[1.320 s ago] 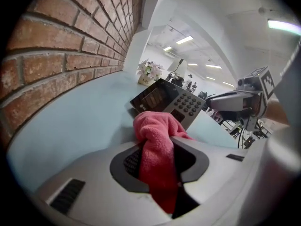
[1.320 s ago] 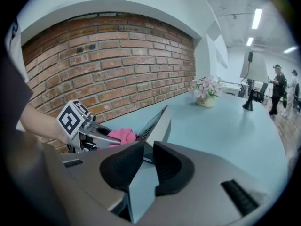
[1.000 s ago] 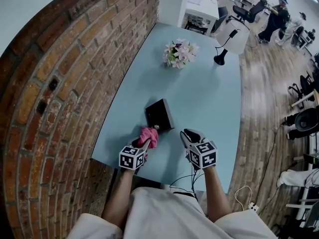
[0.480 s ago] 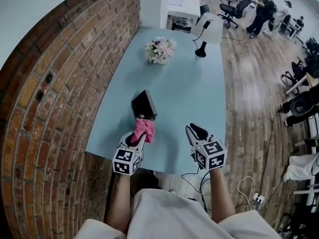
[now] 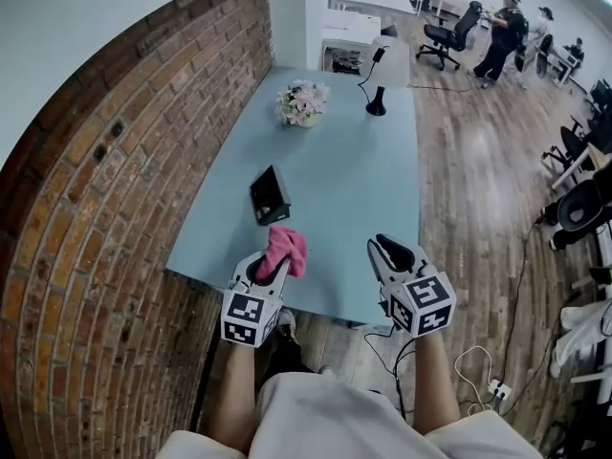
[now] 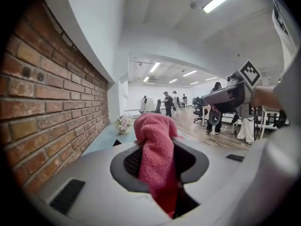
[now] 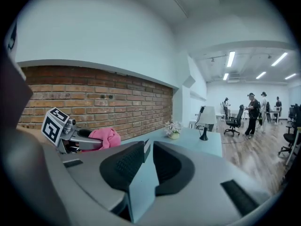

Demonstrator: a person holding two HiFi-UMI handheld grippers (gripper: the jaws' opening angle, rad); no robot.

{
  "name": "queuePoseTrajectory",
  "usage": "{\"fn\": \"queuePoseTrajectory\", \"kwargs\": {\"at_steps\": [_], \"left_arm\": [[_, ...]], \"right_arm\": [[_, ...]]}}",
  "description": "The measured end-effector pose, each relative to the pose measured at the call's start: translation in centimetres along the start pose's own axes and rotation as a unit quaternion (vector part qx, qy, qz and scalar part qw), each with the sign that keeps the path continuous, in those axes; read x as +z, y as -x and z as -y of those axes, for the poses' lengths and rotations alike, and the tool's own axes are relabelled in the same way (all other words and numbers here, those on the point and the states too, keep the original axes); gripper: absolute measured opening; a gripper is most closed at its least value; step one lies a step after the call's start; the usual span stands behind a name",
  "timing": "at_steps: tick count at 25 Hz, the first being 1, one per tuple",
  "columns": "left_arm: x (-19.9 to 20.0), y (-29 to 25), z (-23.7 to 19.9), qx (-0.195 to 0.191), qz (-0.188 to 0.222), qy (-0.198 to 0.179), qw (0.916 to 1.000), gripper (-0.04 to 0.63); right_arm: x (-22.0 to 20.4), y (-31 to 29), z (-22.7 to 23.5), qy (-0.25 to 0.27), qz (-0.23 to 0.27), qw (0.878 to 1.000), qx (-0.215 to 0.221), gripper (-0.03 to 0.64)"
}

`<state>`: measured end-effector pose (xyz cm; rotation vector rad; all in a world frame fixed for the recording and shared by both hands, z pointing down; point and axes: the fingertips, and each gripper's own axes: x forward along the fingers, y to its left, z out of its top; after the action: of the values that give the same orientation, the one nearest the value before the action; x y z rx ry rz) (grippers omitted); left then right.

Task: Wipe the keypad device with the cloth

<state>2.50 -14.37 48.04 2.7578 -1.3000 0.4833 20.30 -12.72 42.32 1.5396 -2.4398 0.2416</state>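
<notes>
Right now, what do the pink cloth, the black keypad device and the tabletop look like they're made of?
Pink cloth: soft terry or microfibre, judging by its fuzzy nap and limp folds.
Keypad device: probably hard black plastic, smooth and dull; too small to be sure.
Table: smooth matte pale-blue top, likely laminate or painted board; no grain.

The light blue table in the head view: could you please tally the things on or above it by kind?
Black keypad device: 1
Pink cloth, clamped in the left gripper: 1
Pot of pale flowers: 1
White-shaded desk lamp: 1
Total: 4
</notes>
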Motion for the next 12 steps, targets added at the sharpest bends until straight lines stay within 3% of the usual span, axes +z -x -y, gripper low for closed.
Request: {"fn": "queuePoseTrajectory", "kwargs": {"at_steps": [12], "left_arm": [[6.9, 6.7, 6.2, 0.000, 0.052, -0.025, 0.9983, 0.141]], "right_arm": [[3.8, 7.7, -2.2, 0.011, 0.047, 0.999, 0.005, 0.083]]}}
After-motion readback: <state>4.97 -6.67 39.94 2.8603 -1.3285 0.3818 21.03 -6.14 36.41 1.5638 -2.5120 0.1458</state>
